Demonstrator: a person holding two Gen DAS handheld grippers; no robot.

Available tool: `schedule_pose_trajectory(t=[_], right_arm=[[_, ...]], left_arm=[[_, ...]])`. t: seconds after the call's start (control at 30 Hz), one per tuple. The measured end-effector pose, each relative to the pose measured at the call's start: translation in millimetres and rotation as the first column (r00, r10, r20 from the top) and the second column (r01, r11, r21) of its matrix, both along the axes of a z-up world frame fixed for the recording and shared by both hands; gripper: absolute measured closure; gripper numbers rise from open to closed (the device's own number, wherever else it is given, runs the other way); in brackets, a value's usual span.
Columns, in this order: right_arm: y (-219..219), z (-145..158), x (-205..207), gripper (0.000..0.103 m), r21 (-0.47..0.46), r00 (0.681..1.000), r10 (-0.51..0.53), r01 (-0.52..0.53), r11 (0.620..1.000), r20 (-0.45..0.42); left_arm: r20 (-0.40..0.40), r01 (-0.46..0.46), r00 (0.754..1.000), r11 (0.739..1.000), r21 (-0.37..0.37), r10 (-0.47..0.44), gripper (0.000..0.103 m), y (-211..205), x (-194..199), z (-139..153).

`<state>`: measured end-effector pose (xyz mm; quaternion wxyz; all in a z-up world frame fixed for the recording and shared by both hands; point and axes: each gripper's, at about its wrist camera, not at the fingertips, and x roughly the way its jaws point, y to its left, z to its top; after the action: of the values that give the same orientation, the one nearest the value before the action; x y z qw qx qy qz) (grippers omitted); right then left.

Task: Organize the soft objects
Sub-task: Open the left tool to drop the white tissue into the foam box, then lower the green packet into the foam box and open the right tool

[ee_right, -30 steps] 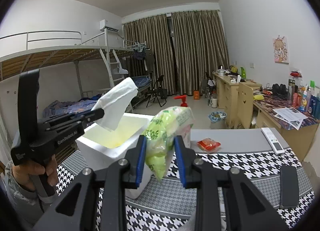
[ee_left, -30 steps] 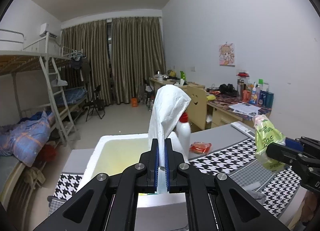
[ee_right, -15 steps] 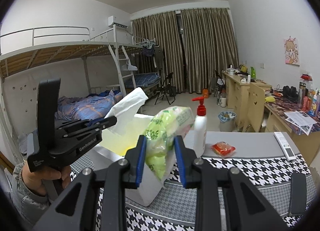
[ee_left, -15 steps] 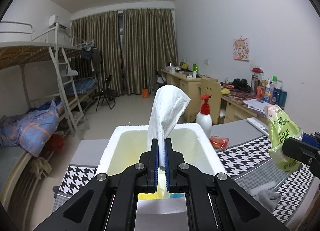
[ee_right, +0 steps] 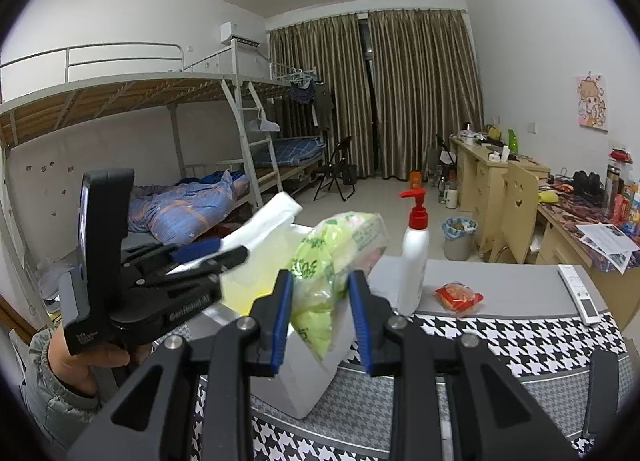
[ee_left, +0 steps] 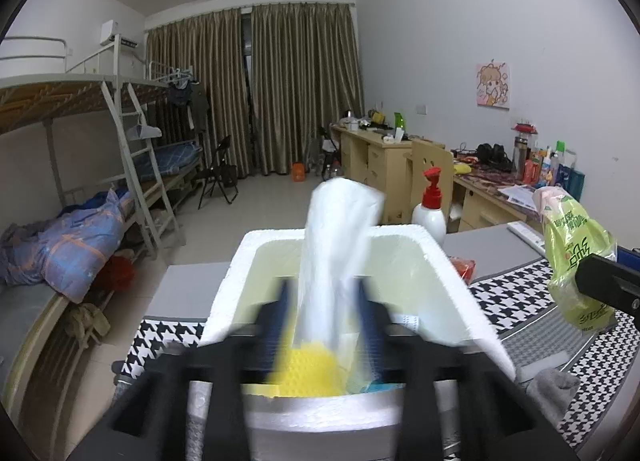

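Note:
My left gripper hangs over the white foam box, its blurred jaws spread apart. A white tissue pack stands between them, loose and dropping into the box. A yellow sponge lies on the box floor. In the right wrist view the left gripper also shows with the white pack at its tips. My right gripper is shut on a green tissue packet, held above the box's near corner. The green packet also shows in the left wrist view.
A white pump bottle with a red top stands behind the box. A red snack packet and a remote lie on the grey table. A houndstooth cloth covers the front. A grey cloth lies at right.
My left gripper has opened and the white tissue pack is slipping down into the foam box. Both grippers have come closer to the box. The right gripper still holds the green packet.

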<state>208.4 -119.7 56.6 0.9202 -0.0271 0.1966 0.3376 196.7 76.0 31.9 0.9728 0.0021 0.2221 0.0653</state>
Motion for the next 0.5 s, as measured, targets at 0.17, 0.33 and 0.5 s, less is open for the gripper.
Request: schedule_pose_trajectory(t=[0.17,0.33,0.5], right_arm=[[5,-1,3,0.07,-0.012,1.0,0.005,-0.005,1.0,-0.003],[11,0,6,0.07,-0.017,1.0,0.013,-0.013,1.0,-0.002],[19,1,8,0.07,-0.023,1.0,0.027,-0.027,0.999,0.0]], left_arm=[[0.013,-0.024,1.0,1.0,-0.006,0.024,0.025,7,-6,-1],[0.043,-0.05,0.998,0.999,-0.008,0.051,0.01,16,-18,2],[0.06,-0.081,0.995,0.997,-0.01,0.081,0.005,27,-28,4]])
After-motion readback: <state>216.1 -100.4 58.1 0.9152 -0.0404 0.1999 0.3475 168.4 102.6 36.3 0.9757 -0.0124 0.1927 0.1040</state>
